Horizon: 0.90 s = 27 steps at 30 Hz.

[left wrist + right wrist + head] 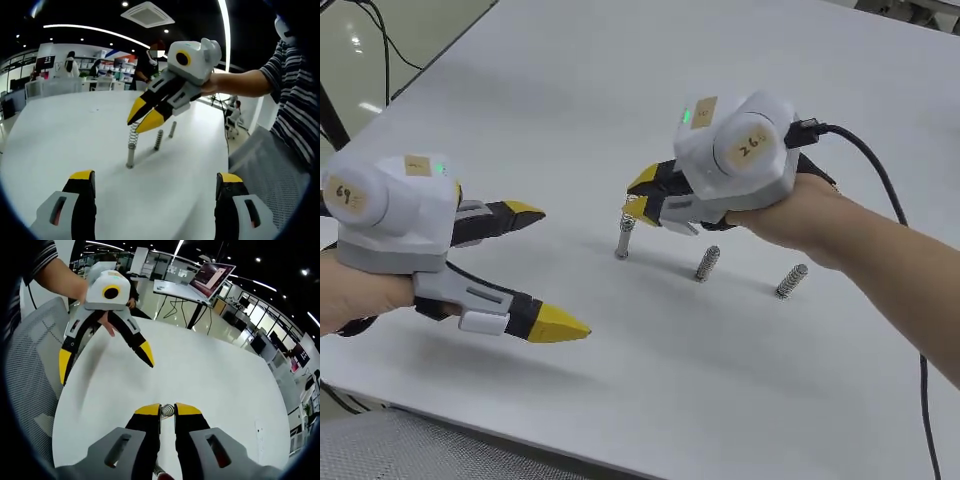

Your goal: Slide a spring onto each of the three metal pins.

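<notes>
While the left gripper (565, 270) is held nearest the person, with its jaws spread wide and nothing between them, it is best parked low and to that side, so that the line to the pins is not crossed. Just below both hands runs the near edge of the table (620, 430), with a mesh chair (380, 445) seen past it. Broad bare surface lies between that edge and the work, so room for steadying a forearm is judged ample. Further in, the right gripper (633, 197) is drawn almost closed on a spring (627, 222), which is pinched near its top while its lower coils are threaded over the upright first pin (621, 247). The step is judged well done if the spring is held in line with the pin and pressed straight down, the pinch being eased only once the coils are well seated. A tilt could bind them or topple the pin; whether it is fixed to the table cannot be told. Beyond and to the right, the second pin (707, 263) and third pin (792, 280) are each sleeved by a spring, near but apart. Past them, open tabletop is left for withdrawal, bounded far left by the table's edge.
</notes>
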Available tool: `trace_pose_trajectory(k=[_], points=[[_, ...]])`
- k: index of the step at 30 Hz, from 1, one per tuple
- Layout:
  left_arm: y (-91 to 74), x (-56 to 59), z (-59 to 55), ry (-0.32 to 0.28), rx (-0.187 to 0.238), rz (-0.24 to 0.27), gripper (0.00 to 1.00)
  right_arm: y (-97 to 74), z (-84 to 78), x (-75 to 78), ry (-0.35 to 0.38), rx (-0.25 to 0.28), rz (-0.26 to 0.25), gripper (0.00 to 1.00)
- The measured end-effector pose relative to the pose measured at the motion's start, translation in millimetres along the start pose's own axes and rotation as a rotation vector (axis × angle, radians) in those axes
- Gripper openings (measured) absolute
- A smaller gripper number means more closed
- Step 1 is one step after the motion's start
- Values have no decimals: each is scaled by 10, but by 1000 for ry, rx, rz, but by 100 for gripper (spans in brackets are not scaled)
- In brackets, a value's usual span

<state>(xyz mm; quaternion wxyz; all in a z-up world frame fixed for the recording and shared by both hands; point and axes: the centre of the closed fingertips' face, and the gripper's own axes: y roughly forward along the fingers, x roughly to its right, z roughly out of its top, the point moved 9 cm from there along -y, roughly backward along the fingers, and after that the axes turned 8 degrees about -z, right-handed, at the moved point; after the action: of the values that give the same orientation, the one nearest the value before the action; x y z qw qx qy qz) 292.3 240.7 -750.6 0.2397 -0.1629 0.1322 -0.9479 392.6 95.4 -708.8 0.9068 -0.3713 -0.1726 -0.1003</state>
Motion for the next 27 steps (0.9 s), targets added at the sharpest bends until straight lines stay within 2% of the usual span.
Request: trace_pose_trajectory(k=[12, 27], points=[[4, 12, 16, 0, 0, 2, 97, 147, -152, -63, 36, -43, 14, 8], [2, 24, 21, 1, 0, 10, 95, 283, -211, -140, 19, -69, 38, 8]])
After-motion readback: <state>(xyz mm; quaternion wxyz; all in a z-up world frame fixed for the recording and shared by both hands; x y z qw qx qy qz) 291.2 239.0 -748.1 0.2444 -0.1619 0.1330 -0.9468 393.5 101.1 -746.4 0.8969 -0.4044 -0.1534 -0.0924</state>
